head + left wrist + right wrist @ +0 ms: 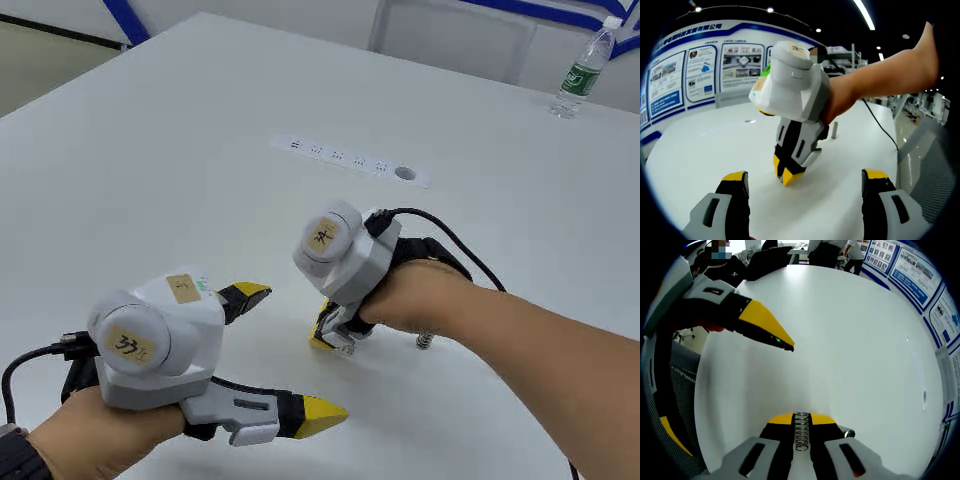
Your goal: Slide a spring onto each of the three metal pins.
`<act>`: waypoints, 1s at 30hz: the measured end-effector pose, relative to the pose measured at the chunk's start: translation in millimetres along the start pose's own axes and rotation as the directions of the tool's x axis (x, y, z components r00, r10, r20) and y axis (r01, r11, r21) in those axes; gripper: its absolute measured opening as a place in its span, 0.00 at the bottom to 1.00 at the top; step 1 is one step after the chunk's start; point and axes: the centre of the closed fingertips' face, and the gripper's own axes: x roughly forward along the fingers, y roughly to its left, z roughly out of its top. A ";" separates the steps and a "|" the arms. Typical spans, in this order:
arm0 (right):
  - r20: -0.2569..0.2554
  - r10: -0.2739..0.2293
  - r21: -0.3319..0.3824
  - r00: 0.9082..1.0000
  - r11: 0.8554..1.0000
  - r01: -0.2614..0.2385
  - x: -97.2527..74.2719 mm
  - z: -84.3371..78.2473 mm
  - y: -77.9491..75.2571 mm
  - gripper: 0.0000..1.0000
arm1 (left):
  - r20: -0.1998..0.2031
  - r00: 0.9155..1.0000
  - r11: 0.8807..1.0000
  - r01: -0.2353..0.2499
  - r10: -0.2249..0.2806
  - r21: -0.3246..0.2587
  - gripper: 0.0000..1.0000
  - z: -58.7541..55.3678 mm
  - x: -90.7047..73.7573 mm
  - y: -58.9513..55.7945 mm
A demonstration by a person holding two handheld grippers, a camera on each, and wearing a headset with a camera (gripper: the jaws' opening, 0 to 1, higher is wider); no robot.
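While the right gripper point(801, 419) points steeply down at the white desk point(850, 340), its jaws are pressed together on a spring point(801, 434). The spring runs lengthwise between the yellow tips in the right gripper view. In the left gripper view those tips sit at the desk surface or just above it; I cannot tell whether they touch.

Just beside the right gripper, on the side of the person's hand point(420, 295), a small metal piece point(424, 341) stands upright on the desk. It is too small to tell whether it is another spring or a pin.

The left gripper point(285, 355) is nearer the person, low over the desk and aimed toward the right one. Its jaws are spread wide with nothing between them.

Farther out, a white power strip point(350, 160) lies flat near the middle of the desk. A plastic water bottle point(583, 65) with a green label stands upright at the far right.
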 end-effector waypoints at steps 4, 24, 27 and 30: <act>0.027 -0.019 0.010 0.999 1.000 0.019 -12.1 0.2 -1.2 0.12 | -0.003 1.000 1.000 0.005 -0.005 0.003 0.95 -0.3 1.4 -2.1; 0.102 -0.103 0.097 0.989 0.991 0.094 -50.3 -24.2 -6.7 0.12 | -0.020 0.999 0.999 0.035 -0.035 0.031 0.95 0.1 6.3 -10.4; 0.123 -0.111 0.122 0.986 0.988 0.096 -56.6 -23.5 -6.9 0.12 | -0.022 0.999 0.999 0.038 -0.038 0.033 0.95 -0.3 6.8 -11.3; 0.131 -0.115 0.136 0.985 0.986 0.097 -62.7 -24.5 -7.3 0.12 | -0.026 0.999 0.999 0.042 -0.041 0.035 0.95 -0.7 7.2 -12.0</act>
